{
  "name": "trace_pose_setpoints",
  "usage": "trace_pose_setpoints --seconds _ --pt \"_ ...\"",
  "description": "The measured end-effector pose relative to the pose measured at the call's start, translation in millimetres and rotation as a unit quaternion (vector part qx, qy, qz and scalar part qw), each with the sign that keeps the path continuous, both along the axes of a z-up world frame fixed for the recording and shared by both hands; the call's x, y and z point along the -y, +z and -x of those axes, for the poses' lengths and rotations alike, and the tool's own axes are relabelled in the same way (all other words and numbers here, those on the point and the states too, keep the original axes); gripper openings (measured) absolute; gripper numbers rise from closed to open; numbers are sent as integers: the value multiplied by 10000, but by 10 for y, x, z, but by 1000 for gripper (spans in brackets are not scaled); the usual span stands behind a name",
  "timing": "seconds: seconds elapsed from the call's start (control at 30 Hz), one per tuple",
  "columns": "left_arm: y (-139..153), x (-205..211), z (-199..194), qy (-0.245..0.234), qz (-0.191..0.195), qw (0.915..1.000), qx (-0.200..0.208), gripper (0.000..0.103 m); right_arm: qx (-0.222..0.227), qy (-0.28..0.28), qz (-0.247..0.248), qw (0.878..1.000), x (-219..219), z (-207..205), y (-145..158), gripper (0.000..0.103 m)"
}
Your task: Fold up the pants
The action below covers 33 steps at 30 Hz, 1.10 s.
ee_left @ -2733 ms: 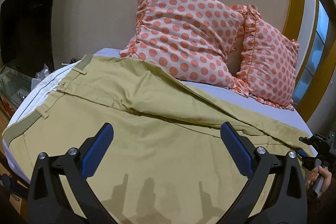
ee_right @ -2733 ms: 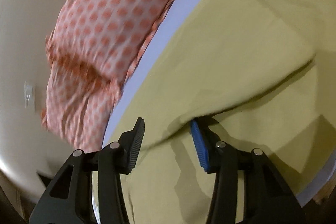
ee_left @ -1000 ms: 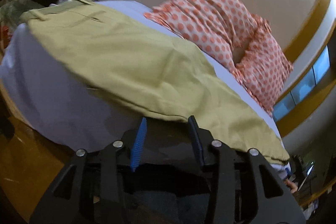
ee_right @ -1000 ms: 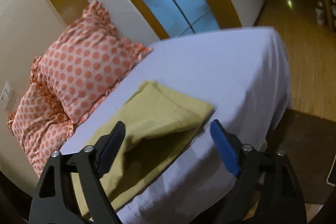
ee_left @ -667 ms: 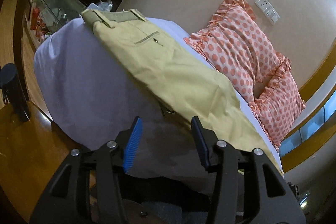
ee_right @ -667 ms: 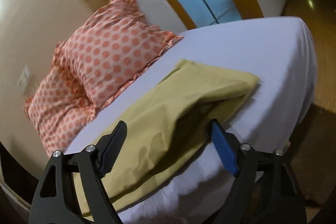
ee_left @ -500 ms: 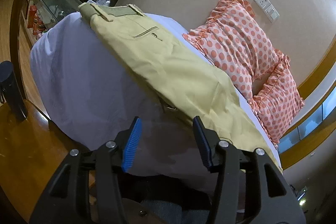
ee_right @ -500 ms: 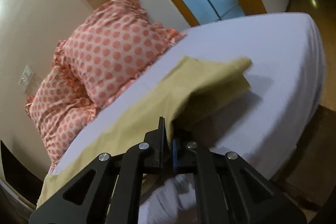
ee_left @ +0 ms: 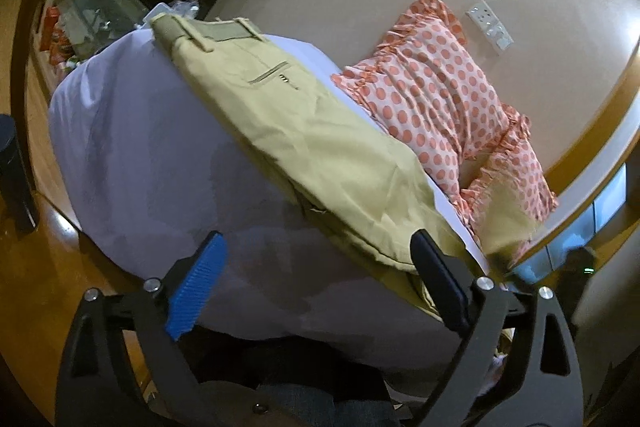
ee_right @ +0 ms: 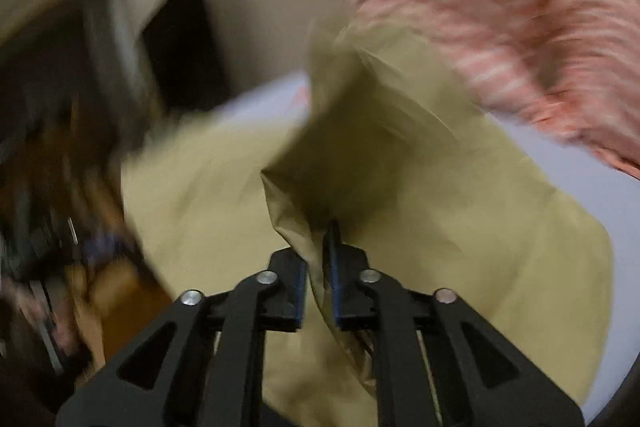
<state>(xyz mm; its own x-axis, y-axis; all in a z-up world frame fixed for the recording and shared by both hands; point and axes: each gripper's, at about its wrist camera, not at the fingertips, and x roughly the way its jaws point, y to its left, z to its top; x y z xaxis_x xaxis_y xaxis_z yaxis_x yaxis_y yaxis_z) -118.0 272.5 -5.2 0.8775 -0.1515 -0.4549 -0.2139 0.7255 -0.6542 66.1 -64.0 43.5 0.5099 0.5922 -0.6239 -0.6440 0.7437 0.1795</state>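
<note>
Khaki pants [ee_left: 304,143] lie folded lengthwise along the lilac bed [ee_left: 132,155], waistband at the far left end, back pocket up. My left gripper [ee_left: 316,279] is open and empty, low at the bed's near side, its right finger by the pants' near edge. In the blurred right wrist view, my right gripper [ee_right: 318,247] is shut on the pants' leg end [ee_right: 360,131] and holds it lifted over the rest of the pants. That lifted cloth also shows in the left wrist view [ee_left: 508,219] at the right.
Two orange polka-dot pillows [ee_left: 436,95] lean against the wall behind the pants. A glass cabinet [ee_left: 76,11] stands past the bed's left end. Wooden floor [ee_left: 36,259] lies below the bed. A wall socket [ee_left: 490,25] is above the pillows.
My right gripper closed on the leg end and swung it up and over toward the waistband side. My left gripper opened wider and stayed by the bed's near side.
</note>
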Motion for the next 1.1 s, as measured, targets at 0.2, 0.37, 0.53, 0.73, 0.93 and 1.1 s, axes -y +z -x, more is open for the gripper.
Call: trace_pose_setpoints --seconds 0.2,0.37,0.53,0.73,0.93,1.1 --pt "-107 -4 -108 -470 86 9989 30 98 270 -360 -487 9978 235 192 96 98" --pt "-175 -24 -341 -569 397 9976 1 98 53 -747 -785 9941 459 110 99 98" --pt "-114 -131 -545 -351 577 9977 19 97 -163 -802 -903 9925 472 128 -16 98" --pt "126 -178 -682 -165 478 9986 160 95 -148 -1088 -1137 9874 641 141 -35 102" --pt "78 -602 -890 564 619 9963 -172 74 -287 -1313 -1333 9819 828 87 -128 102" --pt "-17 -926 -1034 886 824 9913 -508 16 -351 -1504 -1493 9767 1016 24 -179 102"
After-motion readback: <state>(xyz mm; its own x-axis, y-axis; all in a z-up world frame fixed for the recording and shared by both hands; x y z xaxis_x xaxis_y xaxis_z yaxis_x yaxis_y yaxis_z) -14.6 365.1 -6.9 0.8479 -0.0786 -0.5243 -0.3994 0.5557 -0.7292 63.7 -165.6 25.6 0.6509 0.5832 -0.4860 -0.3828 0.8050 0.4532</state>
